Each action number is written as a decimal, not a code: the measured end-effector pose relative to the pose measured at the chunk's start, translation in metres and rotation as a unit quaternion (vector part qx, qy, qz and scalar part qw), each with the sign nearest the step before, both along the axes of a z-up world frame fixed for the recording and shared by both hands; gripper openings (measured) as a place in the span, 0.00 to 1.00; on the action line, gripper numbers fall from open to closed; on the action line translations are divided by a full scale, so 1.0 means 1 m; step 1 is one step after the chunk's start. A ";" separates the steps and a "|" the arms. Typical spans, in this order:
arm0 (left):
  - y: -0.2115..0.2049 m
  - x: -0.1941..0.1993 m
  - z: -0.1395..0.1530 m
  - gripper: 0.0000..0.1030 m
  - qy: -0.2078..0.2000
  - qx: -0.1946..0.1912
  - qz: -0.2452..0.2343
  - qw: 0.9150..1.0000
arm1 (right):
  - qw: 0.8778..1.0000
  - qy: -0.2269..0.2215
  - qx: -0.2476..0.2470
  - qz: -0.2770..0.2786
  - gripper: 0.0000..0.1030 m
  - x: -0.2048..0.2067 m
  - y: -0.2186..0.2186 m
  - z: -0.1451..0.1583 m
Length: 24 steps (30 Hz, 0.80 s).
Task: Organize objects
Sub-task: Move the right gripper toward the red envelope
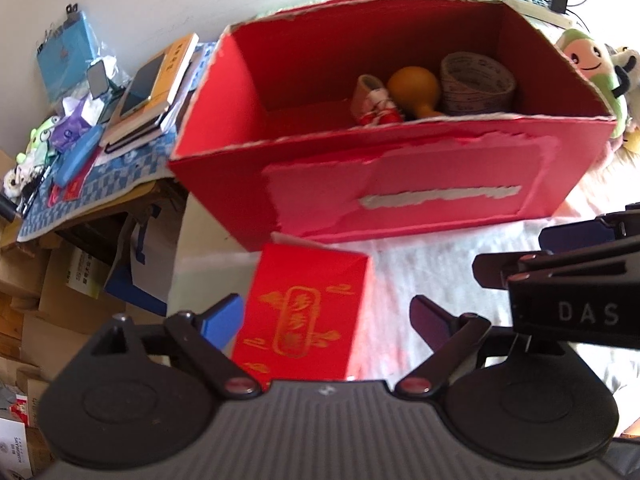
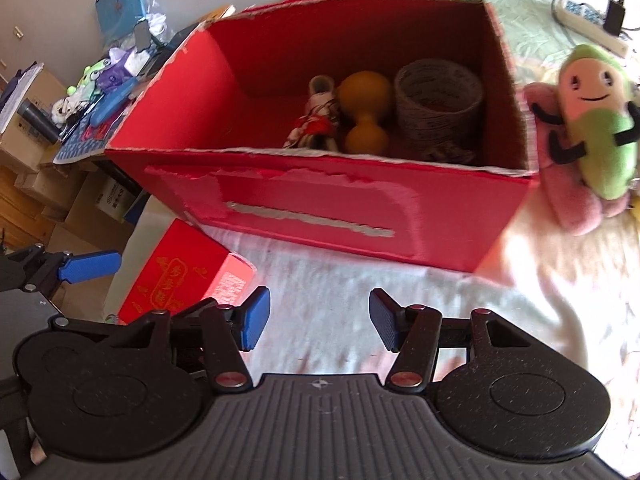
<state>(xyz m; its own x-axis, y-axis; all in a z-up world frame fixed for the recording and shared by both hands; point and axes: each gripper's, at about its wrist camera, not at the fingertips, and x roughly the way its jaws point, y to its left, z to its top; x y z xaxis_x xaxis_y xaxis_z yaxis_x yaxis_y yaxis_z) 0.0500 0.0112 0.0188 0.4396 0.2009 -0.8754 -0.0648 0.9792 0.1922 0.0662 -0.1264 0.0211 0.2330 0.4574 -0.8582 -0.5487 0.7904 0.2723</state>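
A big open red cardboard box point(image 1: 400, 184) point(image 2: 320, 216) stands on the white blanket. Inside lie a small doll point(image 1: 376, 106) point(image 2: 316, 120), an orange gourd point(image 1: 414, 90) point(image 2: 366, 100) and a woven paper cup point(image 1: 476, 82) point(image 2: 438, 100). A small red gift box with gold print point(image 1: 304, 316) point(image 2: 184, 272) sits in front of the big box at its left. My left gripper point(image 1: 326, 320) is open, its fingers on either side of the small box without touching it. My right gripper point(image 2: 318, 318) is open and empty over the blanket.
A green and pink plush toy point(image 2: 592, 120) point(image 1: 592, 64) leans at the big box's right side. A cluttered side table point(image 1: 100, 128) with books and toys stands at the left, with cardboard boxes point(image 1: 48, 300) below. A power strip point(image 2: 592, 20) lies at the far right.
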 end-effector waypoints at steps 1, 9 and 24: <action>0.004 -0.001 -0.002 0.88 0.002 -0.001 0.001 1.000 | 1.000 0.005 0.001 0.003 0.56 0.000 0.004 -0.001; 0.035 -0.012 -0.011 0.91 0.008 -0.047 -0.010 0.999 | 0.999 0.042 0.016 0.019 0.56 0.004 0.030 -0.009; 0.062 -0.006 -0.053 0.92 0.057 -0.120 -0.021 0.991 | 0.992 0.116 0.027 0.033 0.56 0.009 0.067 -0.030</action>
